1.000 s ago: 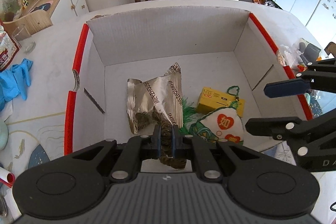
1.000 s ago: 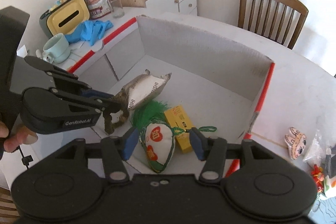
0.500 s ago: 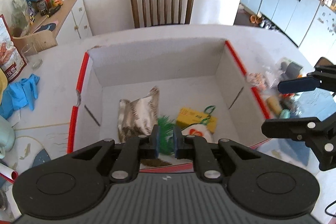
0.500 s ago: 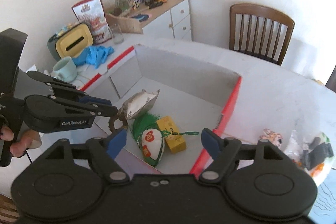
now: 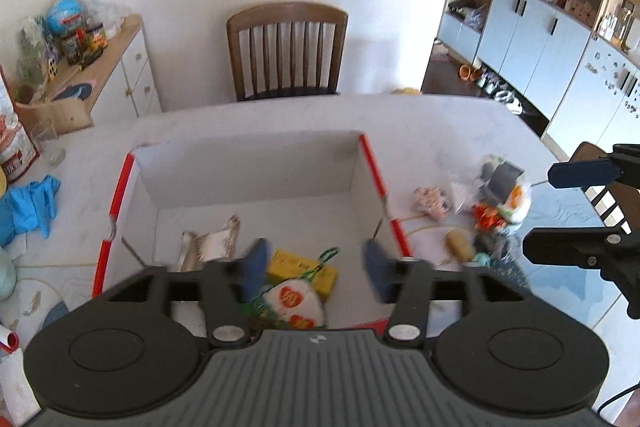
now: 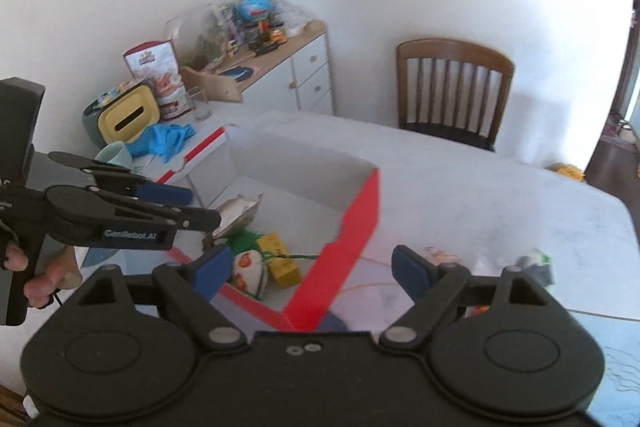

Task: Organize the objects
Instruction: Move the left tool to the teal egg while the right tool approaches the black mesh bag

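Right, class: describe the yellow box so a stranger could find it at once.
Start at the red-edged cardboard box on the white table. Against its near wall lies a yellow box, between a silver packet and a white heart-printed pouch; it alone is hard-edged and rectangular.

Two matching hand-held grippers are seen, both built of matte black plastic. On the left gripper point(image 5: 316, 269) two round discs are set either side of a ribbed grey centre plate, and silver screws are fitted at the linkage pivots; blue pads point(image 5: 254, 265) are carried on its fingers. White "GenRobot.AI" lettering is printed along its side in the right wrist view. The right gripper point(image 6: 312, 269) is likewise fitted with blue pads point(image 6: 408, 273), silver pivot screws and round discs.
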